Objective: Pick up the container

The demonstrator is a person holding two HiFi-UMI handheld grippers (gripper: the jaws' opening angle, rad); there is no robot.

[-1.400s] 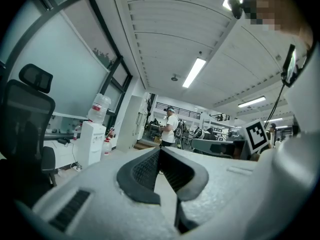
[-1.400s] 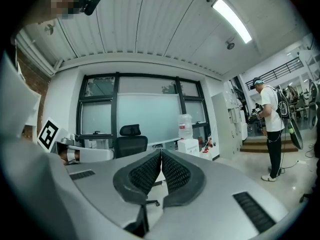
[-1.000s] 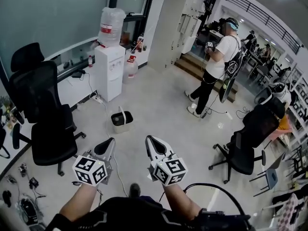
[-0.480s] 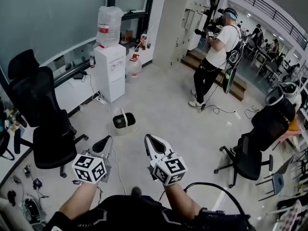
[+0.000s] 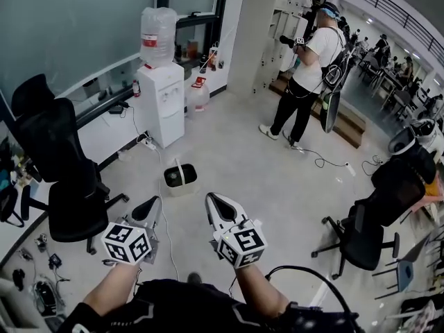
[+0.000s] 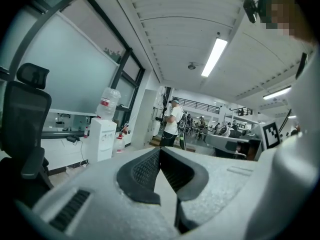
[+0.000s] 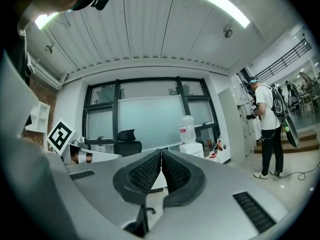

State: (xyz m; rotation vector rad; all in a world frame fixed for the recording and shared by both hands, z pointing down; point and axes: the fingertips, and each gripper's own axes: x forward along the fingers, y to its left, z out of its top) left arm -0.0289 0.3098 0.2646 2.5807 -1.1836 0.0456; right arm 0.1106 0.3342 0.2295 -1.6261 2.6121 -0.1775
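The container (image 5: 180,177) is a small white bin with a dark inside and an upright handle. It stands on the pale floor in front of the water dispenser (image 5: 160,103). In the head view both grippers are held side by side below it, well short of it. My left gripper (image 5: 154,205) is shut with nothing in it, its pads together in its own view (image 6: 160,150). My right gripper (image 5: 212,200) is shut and empty too, pads meeting (image 7: 161,153). Neither gripper view shows the container.
A black office chair (image 5: 59,179) stands at the left and two more (image 5: 368,234) at the right. Beyond the container a standing person (image 5: 305,75) holds grippers. A spare water bottle (image 5: 198,94) sits by the dispenser. Cables and small gear lie on the floor at lower left.
The scene has shifted as I moved across the floor. The container now sits slightly nearer the gripper tips. The standing person has drifted up and left in the picture. Both grippers stayed shut.
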